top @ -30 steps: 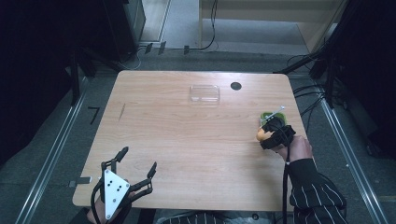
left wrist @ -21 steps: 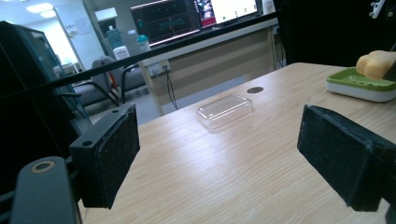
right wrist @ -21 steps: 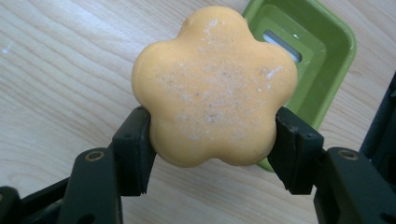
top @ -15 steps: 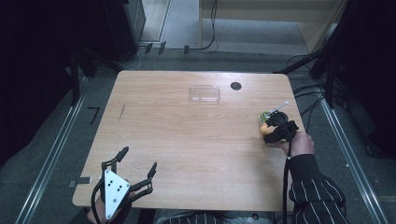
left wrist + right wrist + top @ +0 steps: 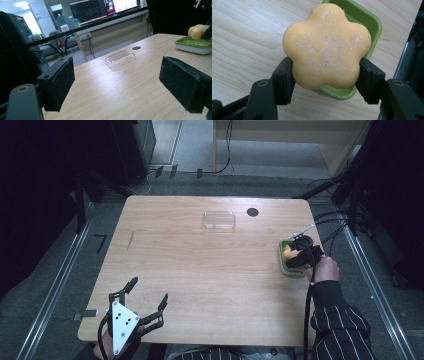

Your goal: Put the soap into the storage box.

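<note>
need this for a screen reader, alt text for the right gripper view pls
The right claw grips a yellow-orange flower-shaped soap between its black pads, held above a green soap dish on a light wooden table.

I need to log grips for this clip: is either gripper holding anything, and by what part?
The right gripper holds the orange flower-shaped soap by its two opposite side lobes, above the green dish. The left gripper is open, holding nothing.

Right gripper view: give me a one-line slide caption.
Right gripper clamps a flower-shaped orange soap above a green dish on the wooden table.
</note>
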`<state>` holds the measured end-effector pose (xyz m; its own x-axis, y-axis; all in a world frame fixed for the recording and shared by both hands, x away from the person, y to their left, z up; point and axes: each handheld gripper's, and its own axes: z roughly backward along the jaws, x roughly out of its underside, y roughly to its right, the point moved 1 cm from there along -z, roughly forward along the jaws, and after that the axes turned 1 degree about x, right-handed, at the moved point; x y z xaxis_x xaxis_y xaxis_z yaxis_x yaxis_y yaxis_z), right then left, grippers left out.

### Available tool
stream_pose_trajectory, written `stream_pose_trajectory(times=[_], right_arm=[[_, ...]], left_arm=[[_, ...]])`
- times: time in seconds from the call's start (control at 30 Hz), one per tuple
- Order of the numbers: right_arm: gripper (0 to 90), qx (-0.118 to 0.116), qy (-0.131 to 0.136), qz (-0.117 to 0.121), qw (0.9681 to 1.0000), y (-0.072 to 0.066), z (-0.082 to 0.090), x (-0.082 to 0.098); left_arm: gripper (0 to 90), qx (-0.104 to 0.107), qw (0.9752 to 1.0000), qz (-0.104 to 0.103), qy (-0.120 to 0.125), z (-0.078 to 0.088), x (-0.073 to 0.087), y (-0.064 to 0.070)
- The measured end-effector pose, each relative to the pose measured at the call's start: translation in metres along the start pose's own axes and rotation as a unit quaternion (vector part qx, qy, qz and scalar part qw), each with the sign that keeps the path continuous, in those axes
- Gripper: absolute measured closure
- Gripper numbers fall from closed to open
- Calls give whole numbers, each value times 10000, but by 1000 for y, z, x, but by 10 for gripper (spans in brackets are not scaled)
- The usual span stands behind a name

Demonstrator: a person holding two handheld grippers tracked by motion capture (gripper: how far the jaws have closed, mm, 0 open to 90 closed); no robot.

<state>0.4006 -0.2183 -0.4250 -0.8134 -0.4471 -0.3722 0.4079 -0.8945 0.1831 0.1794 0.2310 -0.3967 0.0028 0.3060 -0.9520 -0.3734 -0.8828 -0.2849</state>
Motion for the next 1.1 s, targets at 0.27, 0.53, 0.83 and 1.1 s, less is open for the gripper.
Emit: stream_pose_trajectory(times=[0.27, 0.53, 0.83, 1.1], right_arm=[[400, 47, -35, -58, 10000, 8, -6, -3], [400, 33, -169, -93, 9998, 16, -15, -9], [399, 42, -444, 61, 9990, 19, -29, -13], [399, 28, -588, 83, 9982, 20, -36, -16]], left_arm=[[130, 34, 10000, -27, -17, -1, -1, 1], [130, 22, 10000, -2, -3, -1, 0, 1], [130, 22, 10000, 0, -1, -1, 0, 0], [130, 18, 10000, 5, -4, -1, 0, 1]])
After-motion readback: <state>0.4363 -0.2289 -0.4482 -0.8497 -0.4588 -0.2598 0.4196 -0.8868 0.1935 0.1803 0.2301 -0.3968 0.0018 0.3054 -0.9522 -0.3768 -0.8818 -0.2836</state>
